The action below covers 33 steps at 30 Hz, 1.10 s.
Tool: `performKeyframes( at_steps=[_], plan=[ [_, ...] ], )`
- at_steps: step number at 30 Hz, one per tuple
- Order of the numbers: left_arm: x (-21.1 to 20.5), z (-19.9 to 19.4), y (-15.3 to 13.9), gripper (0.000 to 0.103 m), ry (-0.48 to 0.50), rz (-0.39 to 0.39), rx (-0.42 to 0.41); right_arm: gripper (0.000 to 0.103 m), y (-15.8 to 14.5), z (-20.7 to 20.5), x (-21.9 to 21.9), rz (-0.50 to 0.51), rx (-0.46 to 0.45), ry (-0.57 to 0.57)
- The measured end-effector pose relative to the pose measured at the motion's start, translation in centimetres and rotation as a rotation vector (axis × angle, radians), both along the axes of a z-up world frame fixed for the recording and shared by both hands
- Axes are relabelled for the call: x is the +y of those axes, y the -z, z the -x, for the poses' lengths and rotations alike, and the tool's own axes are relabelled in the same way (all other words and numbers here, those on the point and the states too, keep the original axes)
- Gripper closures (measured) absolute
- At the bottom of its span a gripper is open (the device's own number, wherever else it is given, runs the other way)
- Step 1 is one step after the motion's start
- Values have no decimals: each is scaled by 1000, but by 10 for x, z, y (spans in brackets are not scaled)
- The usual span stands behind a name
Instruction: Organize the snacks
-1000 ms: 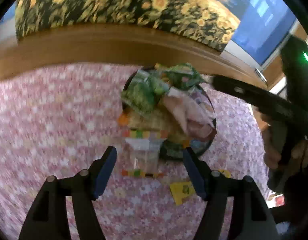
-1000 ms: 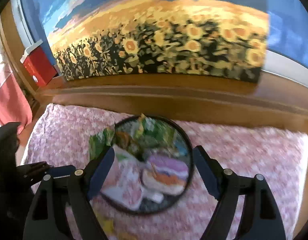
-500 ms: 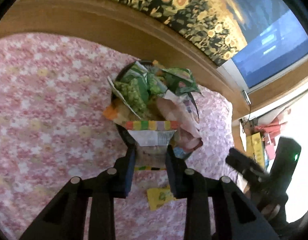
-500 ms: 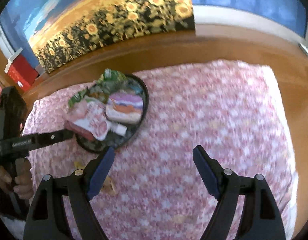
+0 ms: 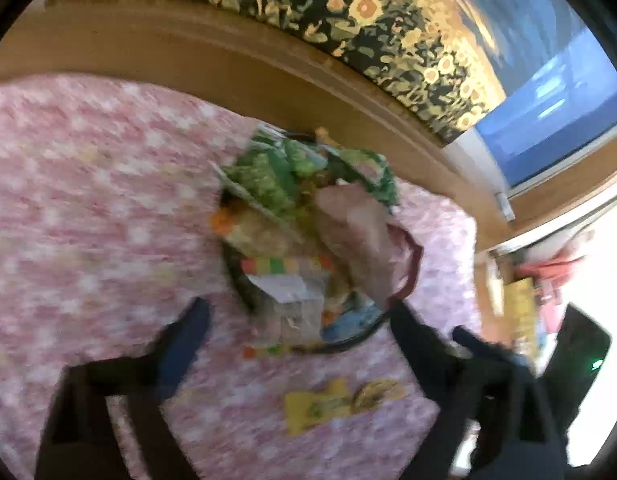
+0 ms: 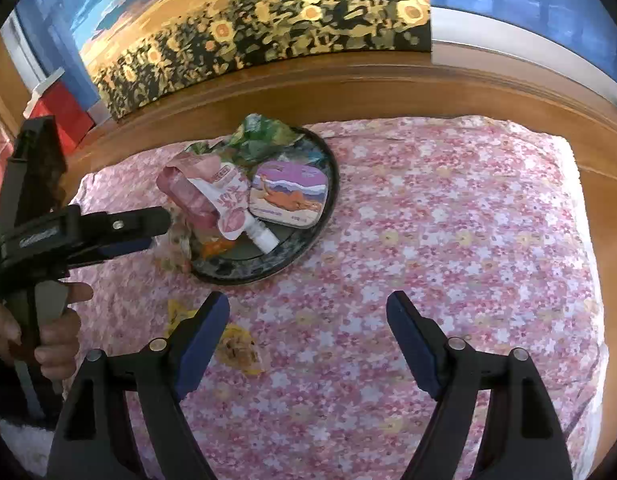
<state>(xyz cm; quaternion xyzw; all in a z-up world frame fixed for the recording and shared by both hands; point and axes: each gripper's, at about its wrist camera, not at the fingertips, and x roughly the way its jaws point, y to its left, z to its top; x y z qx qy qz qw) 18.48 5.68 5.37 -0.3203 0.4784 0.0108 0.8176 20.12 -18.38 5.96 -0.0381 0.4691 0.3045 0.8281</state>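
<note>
- Pink floral tablecloth (image 6: 448, 240) spread over a wooden table, sunflower painting (image 6: 268, 20) leaning at the far edge.
- Round dark tray (image 6: 308, 236) far left on the cloth, heaped with snack packets.
- Purple snack pack (image 6: 288, 194) with an orange animal picture lying flat at the tray's right; writing on it too small to read.
- Pink spouted pouch (image 6: 212, 204) with red lettering, unreadable, just left of it; green packets (image 6: 260, 136) behind.
- Clear packet with rainbow-striped ends (image 5: 294, 300) and a white label, blurred, draped over the tray's near rim.
- Left gripper (image 5: 296, 344) just been opening, jaws now wide either side of that striped packet, pads apart from it.
- Right gripper (image 6: 308, 332) spread wide above bare cloth, gripping nothing.
- Yellow wrappers (image 6: 238, 348) flat on the cloth near the tray, just beside the right gripper's left finger.
</note>
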Motion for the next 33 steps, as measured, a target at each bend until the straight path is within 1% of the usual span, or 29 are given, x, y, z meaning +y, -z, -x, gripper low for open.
performKeyframes(
  at_steps=[2,4,5,6,7,8,9,10,11,12,13,14,16,18,19,20,21,22,23,24,25,26,27,29,30,32,33],
  plan=[
    [0,6,-4,8,14,4,-7,20,0,2,3,2,0,-14],
    [2,12,-8,8,14,-13,-5,20,0,4,5,-6,3,-30],
    [3,16,-8,9,12,-23,3,23,0,6,6,-22,7,-50],
    [5,19,-7,11,7,-27,19,27,-2,10,7,-39,7,-74],
    [8,23,-5,16,-3,-18,31,38,-3,13,9,-45,1,-89],
    [12,27,-2,18,-14,-3,43,45,-4,15,10,-44,-3,-100],
    [16,31,1,20,-28,4,60,48,-4,20,12,-35,-8,-114],
    [18,36,4,26,-46,12,75,51,-4,24,14,-30,-8,-126],
    [21,41,7,31,-64,27,87,52,-4,29,14,-29,-6,-132],
    [23,44,8,34,-70,36,90,52,-3,33,14,-29,-3,-136],
    [22,44,7,43,-70,31,90,52,-1,39,14,-26,5,-141],
    [19,42,5,54,-57,7,84,52,0,44,13,-20,10,-142],
    [9,33,0,64,-24,-36,69,52,5,49,9,-7,19,-134],
    [-4,21,-3,64,15,-83,61,52,10,53,4,4,43,-121],
    [-10,15,0,57,21,-121,79,52,12,53,1,11,51,-113],
    [-14,9,4,43,26,-142,103,52,14,55,-3,19,56,-102],
    [-17,6,8,40,27,-157,126,52,14,56,-6,21,56,-93],
    [-20,2,13,41,21,-174,138,52,13,58,-11,20,52,-82],
    [-21,2,16,45,17,-192,136,52,13,58,-15,17,51,-72],
    [-22,3,14,58,15,-204,114,52,13,57,-20,14,52,-54],
    [-23,5,9,70,23,-197,88,52,13,56,-24,14,54,-40],
    [-23,5,5,71,32,-188,88,52,14,54,-29,13,59,-25],
    [-22,8,-1,71,30,-177,70,52,15,52,-33,12,65,-9],
    [-18,15,-19,71,18,-173,3,52,17,49,-38,10,71,4],
    [-16,15,-26,71,15,-176,-17,52,18,48,-39,10,74,8],
    [-11,7,-34,70,24,-157,-55,52,22,44,-39,11,86,10],
    [-10,2,-34,70,28,-150,-57,52,24,41,-38,12,92,9]
  ],
)
